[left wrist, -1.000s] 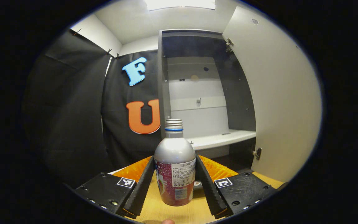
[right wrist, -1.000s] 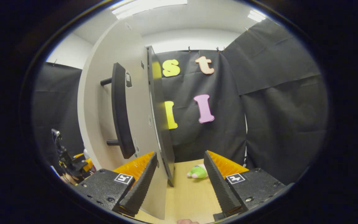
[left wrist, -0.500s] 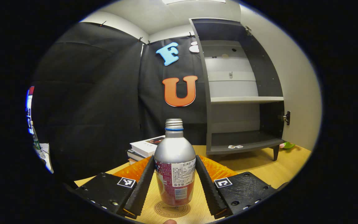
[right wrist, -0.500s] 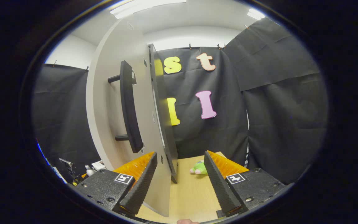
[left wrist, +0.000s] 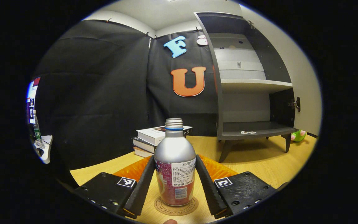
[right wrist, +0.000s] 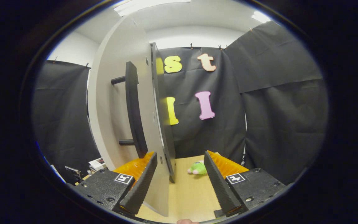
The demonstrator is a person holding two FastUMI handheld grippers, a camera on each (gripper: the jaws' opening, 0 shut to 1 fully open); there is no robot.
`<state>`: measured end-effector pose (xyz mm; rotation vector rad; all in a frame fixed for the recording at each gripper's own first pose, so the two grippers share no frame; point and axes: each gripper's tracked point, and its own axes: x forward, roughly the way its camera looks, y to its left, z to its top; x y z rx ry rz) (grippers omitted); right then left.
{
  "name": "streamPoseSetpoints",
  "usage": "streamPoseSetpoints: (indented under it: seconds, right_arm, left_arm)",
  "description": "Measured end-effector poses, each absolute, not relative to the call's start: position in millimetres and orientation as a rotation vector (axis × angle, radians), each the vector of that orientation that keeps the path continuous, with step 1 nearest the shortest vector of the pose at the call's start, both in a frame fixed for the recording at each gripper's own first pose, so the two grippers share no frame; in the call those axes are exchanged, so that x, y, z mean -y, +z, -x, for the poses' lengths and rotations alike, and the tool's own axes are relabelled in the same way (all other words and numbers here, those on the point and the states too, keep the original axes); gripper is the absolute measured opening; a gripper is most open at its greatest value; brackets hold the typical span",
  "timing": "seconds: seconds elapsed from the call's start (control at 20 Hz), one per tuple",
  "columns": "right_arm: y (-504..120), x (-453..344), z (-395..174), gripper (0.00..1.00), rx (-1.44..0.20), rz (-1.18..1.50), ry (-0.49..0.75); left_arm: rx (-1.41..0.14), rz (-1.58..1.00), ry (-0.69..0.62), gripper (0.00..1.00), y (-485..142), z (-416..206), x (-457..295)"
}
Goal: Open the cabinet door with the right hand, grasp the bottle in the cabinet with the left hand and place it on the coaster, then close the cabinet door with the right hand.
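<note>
A silver bottle (left wrist: 174, 165) with a red label stands upright between the fingers of my left gripper (left wrist: 174, 158), which is shut on it. Its base sits at the middle of a round brown coaster (left wrist: 191, 207) on the wooden table. Behind and to the right, the grey cabinet (left wrist: 250, 82) stands open with bare shelves. In the right gripper view, the pale cabinet door (right wrist: 117, 102) with its long dark handle (right wrist: 134, 109) hangs open. The door's free edge (right wrist: 162, 124) runs down between the fingers of my right gripper (right wrist: 180, 154), nearer the left finger. That gripper is open and pressing on nothing.
A stack of books (left wrist: 154, 138) lies on the table behind the bottle, left of the cabinet. A green plush toy (right wrist: 197, 168) lies on the table beyond the door, and the same toy (left wrist: 297, 135) peeks out past the cabinet's right leg. Black cloth walls close the booth.
My left gripper has carried the bottle away from the cabinet and down, until its base reached the coaster. The right gripper has barely shifted beside the open door.
</note>
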<state>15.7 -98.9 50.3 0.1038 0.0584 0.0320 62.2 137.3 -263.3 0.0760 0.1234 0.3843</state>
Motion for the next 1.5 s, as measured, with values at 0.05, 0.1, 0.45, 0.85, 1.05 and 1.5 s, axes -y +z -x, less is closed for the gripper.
streamPoseSetpoints:
  seconds: [0.05,0.1,0.45,0.85,1.05,1.5]
  right_arm:
    - [50.5,97.4,-16.3,0.94,-0.060,-0.097,0.033]
    - [51.7,97.0,-17.5,0.94,-0.062,-0.091,0.031]
    - [51.8,94.8,-22.1,0.94,-0.074,-0.075,0.026]
    - [51.4,95.6,-21.0,0.94,-0.074,-0.078,0.025]
    - [51.4,95.5,-20.4,0.94,-0.072,-0.080,0.027]
    - [52.5,111.4,-3.9,0.94,-0.053,-0.065,-0.003]
  left_arm:
    - [-0.122,-0.079,0.395,0.77,-265.6,-60.9,-140.0]
    - [-0.127,-0.074,0.404,0.77,-268.1,-59.2,-143.0]
    - [-0.106,-0.084,0.395,0.78,-269.3,-54.1,-137.2]
    - [-0.167,-0.055,0.399,0.82,-288.2,-44.2,-139.4]
    - [-0.145,-0.063,0.371,0.80,-267.5,-40.6,-132.1]
    - [-0.012,-0.109,0.316,0.94,-122.4,-25.5,-115.2]
